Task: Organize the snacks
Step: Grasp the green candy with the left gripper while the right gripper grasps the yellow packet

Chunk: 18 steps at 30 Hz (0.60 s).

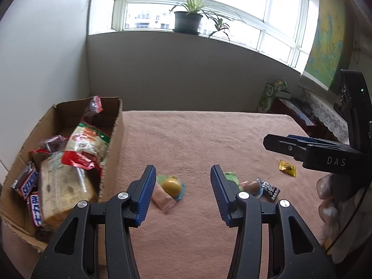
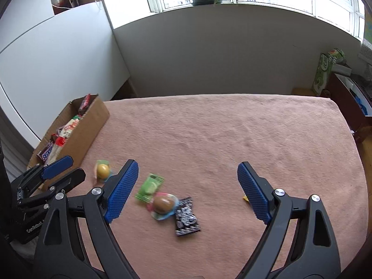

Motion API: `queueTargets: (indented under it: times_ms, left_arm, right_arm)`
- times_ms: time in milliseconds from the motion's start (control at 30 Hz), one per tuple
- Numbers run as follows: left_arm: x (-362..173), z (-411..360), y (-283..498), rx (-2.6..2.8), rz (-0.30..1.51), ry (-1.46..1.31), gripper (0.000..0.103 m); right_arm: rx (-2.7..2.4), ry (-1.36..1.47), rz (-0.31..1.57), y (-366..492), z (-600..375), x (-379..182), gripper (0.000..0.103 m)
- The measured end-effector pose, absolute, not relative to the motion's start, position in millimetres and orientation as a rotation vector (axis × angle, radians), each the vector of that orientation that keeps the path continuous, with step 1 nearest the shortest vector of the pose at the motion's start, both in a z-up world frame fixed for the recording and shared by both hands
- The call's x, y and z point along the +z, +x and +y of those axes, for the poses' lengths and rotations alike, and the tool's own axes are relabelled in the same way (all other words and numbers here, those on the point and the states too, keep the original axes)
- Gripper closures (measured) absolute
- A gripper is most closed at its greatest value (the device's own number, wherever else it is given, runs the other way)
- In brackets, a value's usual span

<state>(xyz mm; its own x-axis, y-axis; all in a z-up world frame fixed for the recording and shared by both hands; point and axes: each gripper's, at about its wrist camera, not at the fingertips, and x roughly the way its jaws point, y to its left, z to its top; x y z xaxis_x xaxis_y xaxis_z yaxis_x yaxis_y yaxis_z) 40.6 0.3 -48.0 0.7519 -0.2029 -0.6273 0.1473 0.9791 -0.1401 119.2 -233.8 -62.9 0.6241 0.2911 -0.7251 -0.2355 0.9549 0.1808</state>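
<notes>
A cardboard box (image 1: 69, 125) is seen at the left edge of the tabletop (image 1: 197, 134), which is covered by a pink towel; the box is filled with Snickers bars (image 1: 26, 181), a bread pack (image 1: 65, 186) and other wrapped snacks. Loose snacks are left on the towel: a yellow jelly cup (image 1: 171, 186) lying on a pink sachet (image 1: 162, 200), a green packet (image 2: 150, 187), a brown jelly cup (image 2: 163, 203) touching a black-and-white candy packet (image 2: 187, 217), and a small yellow packet (image 1: 287, 168) well apart to the right. The left gripper (image 1: 182, 191) is held above the yellow jelly cup, fingers partly open and empty. The right gripper (image 2: 187, 190) is held over the brown jelly cup cluster, fingers wide apart, nothing gripped.
</notes>
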Motion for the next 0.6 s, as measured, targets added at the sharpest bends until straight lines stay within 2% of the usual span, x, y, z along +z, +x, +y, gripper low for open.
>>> queueTargets:
  times_ms: [300,600]
  left_arm:
    - [-72,-48,63,-0.260,0.803,-0.045,0.055]
    - [-90,-71,76,-0.239,0.861,0.021,0.055]
  right_arm:
    - [0.215,0.050,0.881,116,-297,-91,0.014]
    - [0.227,-0.016,0.932,121,-293,-112,0.014]
